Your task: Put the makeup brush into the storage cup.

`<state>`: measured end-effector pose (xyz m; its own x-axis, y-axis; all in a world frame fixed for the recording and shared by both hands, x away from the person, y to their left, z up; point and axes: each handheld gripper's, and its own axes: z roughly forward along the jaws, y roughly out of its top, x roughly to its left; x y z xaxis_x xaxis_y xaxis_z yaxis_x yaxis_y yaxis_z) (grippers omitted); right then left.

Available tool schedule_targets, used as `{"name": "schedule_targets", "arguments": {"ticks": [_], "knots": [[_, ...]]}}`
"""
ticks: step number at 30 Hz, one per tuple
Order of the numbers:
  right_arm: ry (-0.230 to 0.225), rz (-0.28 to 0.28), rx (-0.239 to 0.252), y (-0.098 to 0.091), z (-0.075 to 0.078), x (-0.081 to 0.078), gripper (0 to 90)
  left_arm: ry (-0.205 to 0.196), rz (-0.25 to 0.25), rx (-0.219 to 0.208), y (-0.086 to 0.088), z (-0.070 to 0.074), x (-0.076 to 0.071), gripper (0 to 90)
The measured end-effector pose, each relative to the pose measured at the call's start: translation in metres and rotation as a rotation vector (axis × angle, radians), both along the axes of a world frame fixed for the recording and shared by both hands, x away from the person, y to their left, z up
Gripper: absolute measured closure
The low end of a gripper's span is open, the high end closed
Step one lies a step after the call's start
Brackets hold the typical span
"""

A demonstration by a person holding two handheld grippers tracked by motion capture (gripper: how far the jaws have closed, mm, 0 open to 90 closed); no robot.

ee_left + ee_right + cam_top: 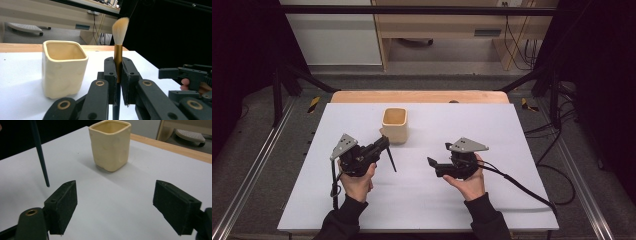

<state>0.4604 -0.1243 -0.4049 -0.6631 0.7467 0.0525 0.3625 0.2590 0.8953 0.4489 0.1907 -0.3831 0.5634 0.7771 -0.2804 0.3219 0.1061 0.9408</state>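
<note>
The brush (118,50) stands upright in the left gripper (117,75), whose jaws pinch its gold ferrule, so the pale bristles point up and the dark handle hangs down, its tip clear of the white table (437,200). Holding it near the ferrule probably keeps the handle free to go down into the cream square cup (395,125), which sits just beyond and beside the brush with its mouth open upward. The right gripper (115,205) hovers low over the table on the other side, apart from both brush and cup, jaws spread wide with nothing between them, seemingly having no part in the grip.
</note>
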Motion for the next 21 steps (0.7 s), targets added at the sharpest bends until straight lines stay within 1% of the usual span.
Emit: {"name": "schedule_targets", "arguments": {"ticks": [2, 6, 11, 18, 21], "knots": [[0.014, -0.009, 0.002, -0.006, -0.002, -0.001, 18.9, -0.003, 0.002, 0.004, 0.002, 0.001, 0.001, 82.9], [0.017, -0.030, -0.015, -0.016, -0.006, -0.003, 15.6, -0.006, 0.001, 0.023, 0.005, 0.002, 0.003, 82.9], [0.032, -0.069, -0.036, -0.029, -0.013, -0.006, 12.7, -0.009, 0.005, 0.045, 0.010, 0.004, 0.006, 82.9], [0.045, -0.120, -0.032, -0.048, -0.019, -0.008, 10.5, -0.009, 0.018, 0.075, 0.016, 0.008, 0.015, 82.9], [0.050, -0.138, -0.023, -0.054, -0.021, -0.008, 9.8, -0.005, 0.019, 0.092, 0.016, 0.010, 0.019, 82.9]]}}
